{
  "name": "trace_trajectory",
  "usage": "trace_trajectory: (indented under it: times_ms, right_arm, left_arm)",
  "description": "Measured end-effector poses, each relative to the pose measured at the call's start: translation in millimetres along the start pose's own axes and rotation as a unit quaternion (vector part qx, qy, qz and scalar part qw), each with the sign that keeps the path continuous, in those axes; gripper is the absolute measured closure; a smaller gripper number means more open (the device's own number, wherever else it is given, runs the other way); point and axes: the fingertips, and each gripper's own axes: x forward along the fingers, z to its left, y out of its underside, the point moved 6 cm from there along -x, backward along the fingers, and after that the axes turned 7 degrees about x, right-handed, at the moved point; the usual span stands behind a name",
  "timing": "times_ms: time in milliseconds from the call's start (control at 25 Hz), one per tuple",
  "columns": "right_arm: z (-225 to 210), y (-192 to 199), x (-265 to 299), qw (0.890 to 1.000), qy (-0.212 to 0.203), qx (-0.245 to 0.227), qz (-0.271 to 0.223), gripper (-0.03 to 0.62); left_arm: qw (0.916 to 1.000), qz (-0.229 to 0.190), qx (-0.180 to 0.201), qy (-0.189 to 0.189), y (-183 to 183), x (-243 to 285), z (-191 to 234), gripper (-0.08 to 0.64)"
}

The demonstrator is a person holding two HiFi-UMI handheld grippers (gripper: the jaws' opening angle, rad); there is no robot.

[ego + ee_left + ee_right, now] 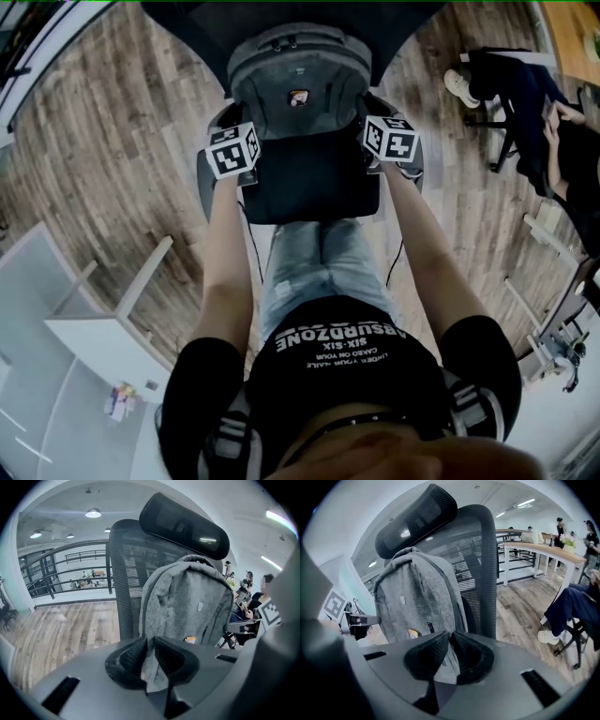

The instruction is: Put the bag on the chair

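A grey backpack (pixel 298 75) stands upright on the black office chair's seat (pixel 309 192), leaning against the mesh backrest (pixel 126 569) under the headrest (pixel 185 524). My left gripper (pixel 149 656) is shut on a fold of the grey backpack (pixel 187 602) at its lower left edge. My right gripper (pixel 449 656) is shut on the backpack's fabric (pixel 419 602) at its lower right edge. In the head view, both marker cubes (pixel 232 150) (pixel 392 138) flank the bag's base.
The chair stands on wood flooring (pixel 112 141). A seated person's legs and shoe (pixel 551 634) and another chair are to the right. A long counter (pixel 539 550) runs behind. A white desk (pixel 84 347) stands at lower left. People sit in the distance (pixel 246 592).
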Motion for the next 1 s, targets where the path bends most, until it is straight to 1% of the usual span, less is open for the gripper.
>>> trace_trajectory:
  times_ms: [120, 200, 320, 360, 400, 440, 480, 560, 640, 720, 800, 840, 920, 1000]
  right_arm:
    - [-2, 0, 4, 1.0, 0.006, 0.0, -0.003, 0.538]
    - [-4, -3, 6, 1.0, 0.011, -0.002, 0.001, 0.537]
    - [-4, -4, 5, 1.0, 0.01, 0.008, 0.017, 0.531]
    - [-5, -4, 6, 1.0, 0.006, 0.013, 0.028, 0.521]
    - [-5, -3, 5, 0.999, 0.003, 0.018, 0.04, 0.492]
    - [-6, -2, 4, 0.998, 0.001, 0.023, 0.05, 0.436]
    - [-6, 0, 1, 0.998, 0.0, 0.027, 0.057, 0.409]
    - [-6, 3, -8, 0.998, 0.002, 0.033, 0.055, 0.41]
    - [-1, 5, -23, 0.999, 0.001, 0.034, 0.041, 0.41]
    - [6, 5, -40, 0.999, -0.008, 0.037, 0.027, 0.431]
    - [12, 1, -59, 0.998, -0.028, 0.046, 0.01, 0.53]
    - [16, -3, -68, 0.997, -0.046, 0.055, -0.002, 0.55]
    - [26, -12, -87, 0.992, -0.094, 0.073, -0.03, 0.568]
    - [36, -19, -108, 0.986, -0.132, 0.087, -0.059, 0.575]
  left_arm:
    - [0.9998, -0.014, 0.005, -0.009, 1, 4, 1, 0.492]
    - [0.9996, -0.02, 0.018, -0.013, 1, 6, 0, 0.492]
    - [0.9995, -0.012, 0.025, -0.018, 0, 5, -1, 0.492]
    - [0.9994, -0.009, 0.022, -0.024, -2, 3, -2, 0.488]
    - [0.9993, -0.008, 0.021, -0.032, -5, 0, -3, 0.473]
    - [0.9989, -0.011, 0.023, -0.039, -9, -3, -6, 0.446]
    - [0.9986, -0.015, 0.025, -0.045, -12, -7, -8, 0.43]
    - [0.9984, -0.019, 0.024, -0.048, -13, -15, -9, 0.407]
    - [0.9985, -0.023, 0.018, -0.046, -13, -26, -8, 0.391]
    - [0.9983, -0.034, 0.016, -0.045, -14, -43, -7, 0.391]
    - [0.9978, -0.054, 0.008, -0.037, -18, -60, -5, 0.391]
    - [0.9975, -0.065, 0.002, -0.028, -22, -70, -5, 0.391]
    - [0.9961, -0.088, -0.002, -0.001, -32, -90, -7, 0.393]
    - [0.994, -0.106, 0.006, 0.027, -40, -112, -13, 0.394]
